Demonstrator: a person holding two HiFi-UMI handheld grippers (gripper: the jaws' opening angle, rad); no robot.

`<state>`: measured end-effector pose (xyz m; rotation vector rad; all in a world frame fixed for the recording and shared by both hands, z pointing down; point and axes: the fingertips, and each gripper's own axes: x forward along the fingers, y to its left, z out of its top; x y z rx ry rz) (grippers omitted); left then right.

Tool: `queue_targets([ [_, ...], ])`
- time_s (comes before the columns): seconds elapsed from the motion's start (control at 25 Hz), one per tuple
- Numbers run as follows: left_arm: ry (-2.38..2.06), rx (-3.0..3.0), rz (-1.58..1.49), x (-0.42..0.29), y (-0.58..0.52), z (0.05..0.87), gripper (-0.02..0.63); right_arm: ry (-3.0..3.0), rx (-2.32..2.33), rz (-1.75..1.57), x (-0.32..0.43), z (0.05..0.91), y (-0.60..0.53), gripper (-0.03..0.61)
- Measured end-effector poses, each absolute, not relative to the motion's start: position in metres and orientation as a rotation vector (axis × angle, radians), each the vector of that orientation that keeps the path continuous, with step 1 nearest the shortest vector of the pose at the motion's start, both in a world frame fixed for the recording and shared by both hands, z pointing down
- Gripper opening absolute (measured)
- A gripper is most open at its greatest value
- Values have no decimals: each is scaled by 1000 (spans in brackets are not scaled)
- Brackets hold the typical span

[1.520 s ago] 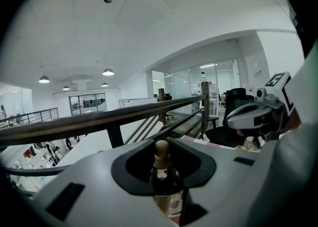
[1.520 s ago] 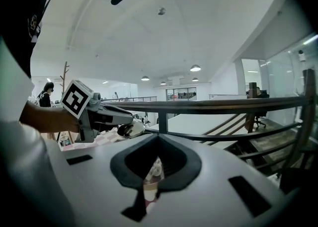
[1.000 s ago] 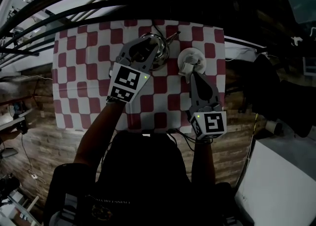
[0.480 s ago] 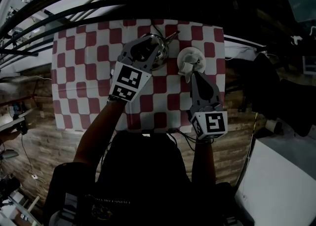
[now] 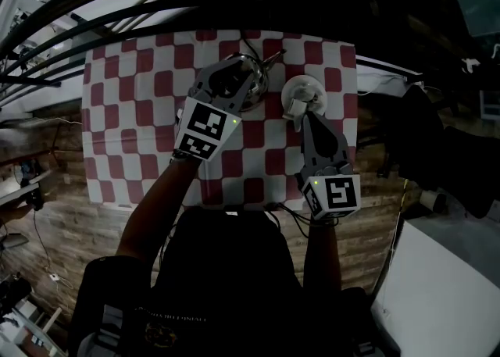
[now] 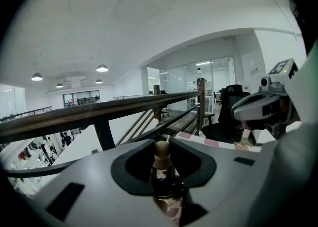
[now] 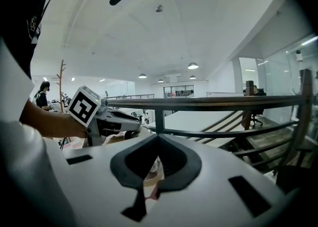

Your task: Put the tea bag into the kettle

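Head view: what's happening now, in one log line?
left gripper: jaws shut on kettle lid knob | right gripper: jaws shut on tea bag at dish | tea bag: not yet in kettle

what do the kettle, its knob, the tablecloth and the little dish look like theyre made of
Kettle: metal, probably polished steel; shiny, with the checks reflected in it.
Knob: likely wood; matte tan ball.
Tablecloth: fabric or oilcloth, unclear which; red and white checks, faint crease.
Dish: probably glazed ceramic; plain white, smooth.
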<state>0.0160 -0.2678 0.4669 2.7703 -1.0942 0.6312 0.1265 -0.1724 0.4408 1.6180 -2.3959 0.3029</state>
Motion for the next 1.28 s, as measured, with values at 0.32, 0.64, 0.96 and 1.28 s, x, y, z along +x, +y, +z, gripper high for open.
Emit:
queue_targets([
  [0.32,-1104,2783,599,14,-267,459,115,-2420,1601,305,122,438,-175,12],
  [0.64,-1162,2760,593,-4,-255,449,115,-2465,1567,294,109,431,-176,12],
  [0.96,-1214,2735,582,-20,-227,439,109,-2532,1490,245,91,418,-169,12],
  [1.28,-1333,2708,545,-38,-194,426,32,-2596,1413,223,79,409,-150,12],
])
